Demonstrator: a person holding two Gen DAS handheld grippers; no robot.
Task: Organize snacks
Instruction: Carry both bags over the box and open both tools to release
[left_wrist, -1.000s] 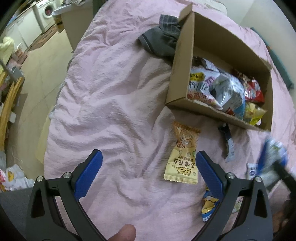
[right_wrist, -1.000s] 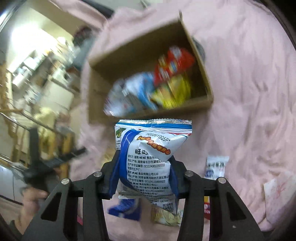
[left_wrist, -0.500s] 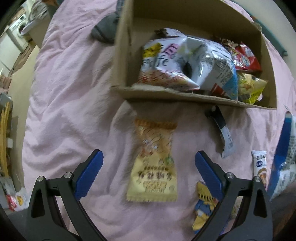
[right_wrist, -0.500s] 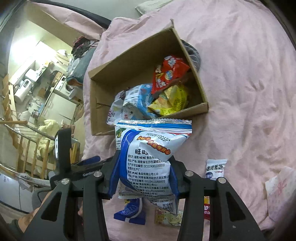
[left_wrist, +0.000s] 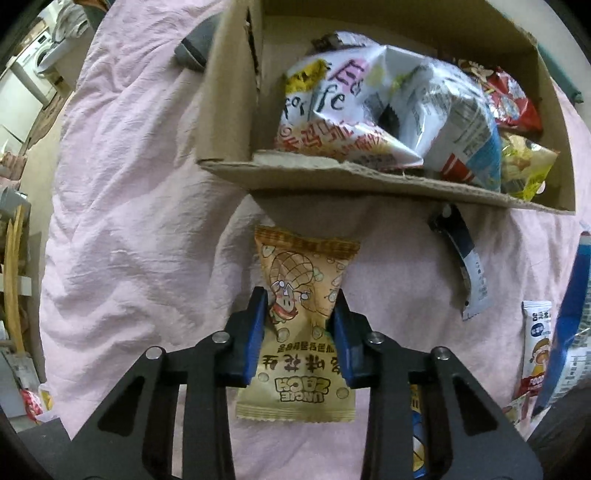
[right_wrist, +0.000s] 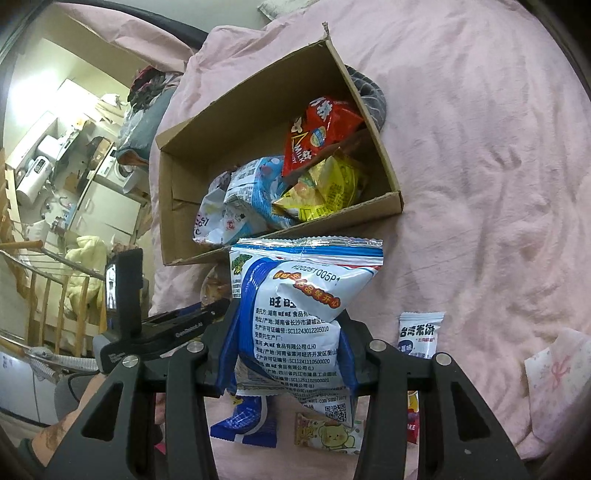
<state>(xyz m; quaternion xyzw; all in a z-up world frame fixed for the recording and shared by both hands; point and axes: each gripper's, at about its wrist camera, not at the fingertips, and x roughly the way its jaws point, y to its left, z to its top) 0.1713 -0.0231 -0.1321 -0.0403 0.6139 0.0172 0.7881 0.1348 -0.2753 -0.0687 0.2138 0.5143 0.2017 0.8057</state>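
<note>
My left gripper (left_wrist: 299, 314) is shut on a tan peanut snack packet (left_wrist: 301, 325) lying on the pink bedsheet (left_wrist: 129, 221), just in front of the cardboard box (left_wrist: 332, 177). The box holds several snack bags, with a white one (left_wrist: 332, 118) at the front. My right gripper (right_wrist: 291, 343) is shut on a blue and white snack bag (right_wrist: 295, 314) and holds it above the sheet, in front of the box (right_wrist: 192, 166). The left gripper's body (right_wrist: 155, 332) shows at the left of the right wrist view.
Loose snacks lie on the sheet: a dark blue sachet (left_wrist: 461, 258), a small white packet (left_wrist: 535, 332), a white rice-cracker packet (right_wrist: 419, 332), a blue packet (right_wrist: 247, 421) and a yellow cartoon packet (right_wrist: 325, 432). Grey clothing (right_wrist: 369, 96) lies behind the box. The bed edge is at left.
My left gripper moved forward to the tan peanut packet and closed on it. My right gripper kept its hold on the blue and white bag, almost still.
</note>
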